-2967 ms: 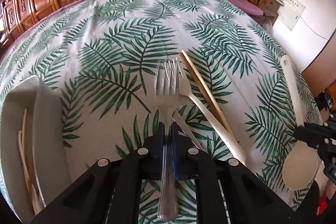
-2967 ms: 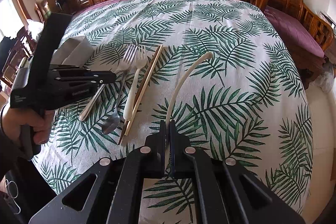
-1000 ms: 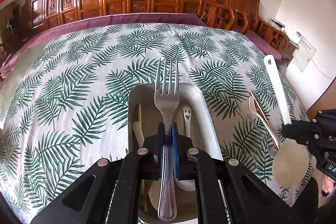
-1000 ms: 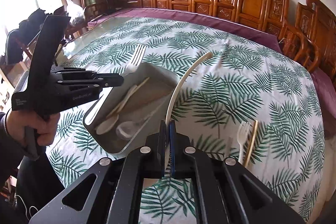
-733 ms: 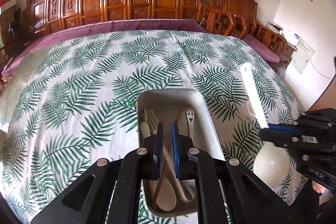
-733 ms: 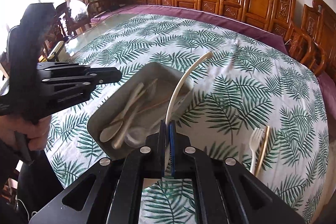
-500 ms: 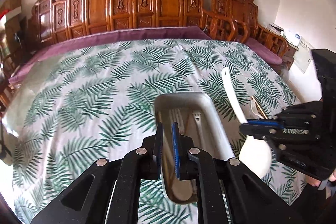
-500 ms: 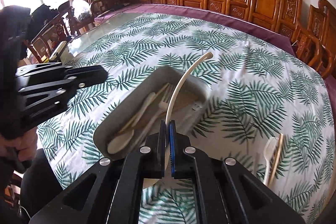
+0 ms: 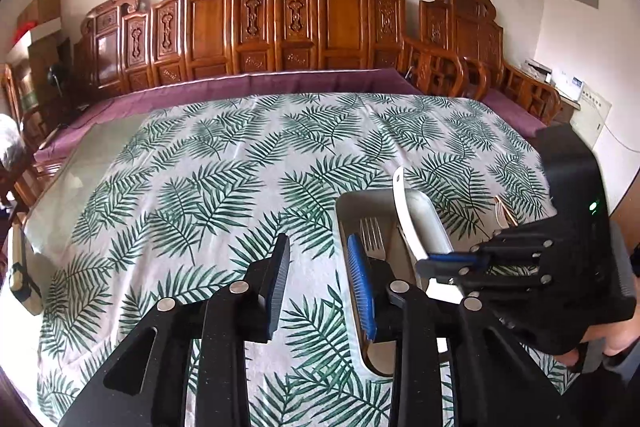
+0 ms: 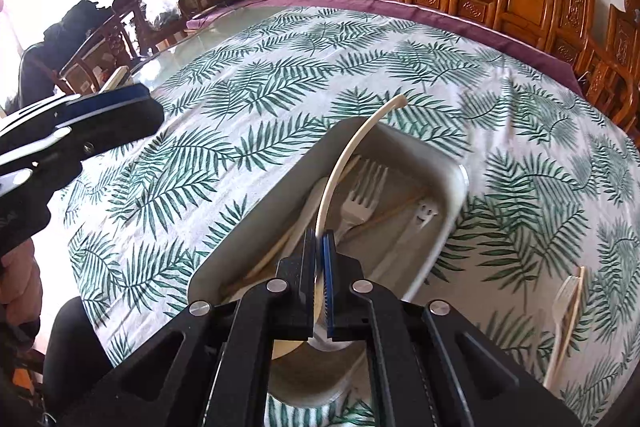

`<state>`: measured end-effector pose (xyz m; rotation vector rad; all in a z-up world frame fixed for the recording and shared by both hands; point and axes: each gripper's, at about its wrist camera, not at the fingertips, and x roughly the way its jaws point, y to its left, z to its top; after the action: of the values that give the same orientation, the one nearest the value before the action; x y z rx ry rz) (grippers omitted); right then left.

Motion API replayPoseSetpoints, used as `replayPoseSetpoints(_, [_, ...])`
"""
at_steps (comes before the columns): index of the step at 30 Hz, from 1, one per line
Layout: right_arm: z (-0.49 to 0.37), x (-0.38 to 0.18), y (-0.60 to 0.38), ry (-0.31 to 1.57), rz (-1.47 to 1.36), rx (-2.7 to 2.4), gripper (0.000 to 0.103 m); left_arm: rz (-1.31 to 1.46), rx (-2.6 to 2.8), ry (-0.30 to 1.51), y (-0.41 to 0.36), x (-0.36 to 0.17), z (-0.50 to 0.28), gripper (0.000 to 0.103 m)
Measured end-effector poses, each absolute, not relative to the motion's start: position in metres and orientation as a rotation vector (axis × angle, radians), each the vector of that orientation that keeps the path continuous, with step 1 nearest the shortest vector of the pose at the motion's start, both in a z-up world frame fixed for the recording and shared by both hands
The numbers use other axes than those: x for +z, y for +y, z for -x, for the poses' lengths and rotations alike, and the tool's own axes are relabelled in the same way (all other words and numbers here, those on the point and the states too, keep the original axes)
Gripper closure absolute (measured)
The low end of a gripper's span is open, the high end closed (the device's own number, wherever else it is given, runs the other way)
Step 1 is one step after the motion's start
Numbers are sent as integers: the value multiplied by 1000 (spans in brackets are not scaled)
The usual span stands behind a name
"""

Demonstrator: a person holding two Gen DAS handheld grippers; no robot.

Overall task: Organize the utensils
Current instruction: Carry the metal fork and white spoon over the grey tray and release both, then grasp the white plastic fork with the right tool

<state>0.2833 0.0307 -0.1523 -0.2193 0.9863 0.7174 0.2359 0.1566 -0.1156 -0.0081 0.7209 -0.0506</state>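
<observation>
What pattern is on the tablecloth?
Green palm-leaf fronds on a white tablecloth, clearest in the left wrist view.

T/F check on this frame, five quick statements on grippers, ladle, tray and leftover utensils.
1. The right gripper is shut on the cream ladle. True.
2. The left gripper holds the metal fork. False: its jaws are opening with nothing between them; the fork lies in the tray.
3. The ladle hangs above the tray. True.
4. The tray is empty. False: it holds several utensils.
5. A plastic fork lies on the tablecloth outside the tray. True.
</observation>
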Motion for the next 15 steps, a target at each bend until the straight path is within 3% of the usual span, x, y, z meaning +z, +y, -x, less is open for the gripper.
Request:
replayPoseSetpoints(3, [-282, -157, 34, 991, 220, 721, 97, 11, -43, 715, 160, -114, -236, 64])
replayPoseSetpoints(15, [-269, -146, -1, 947, 197, 693, 94, 2, -56, 717, 154, -114, -233, 63])
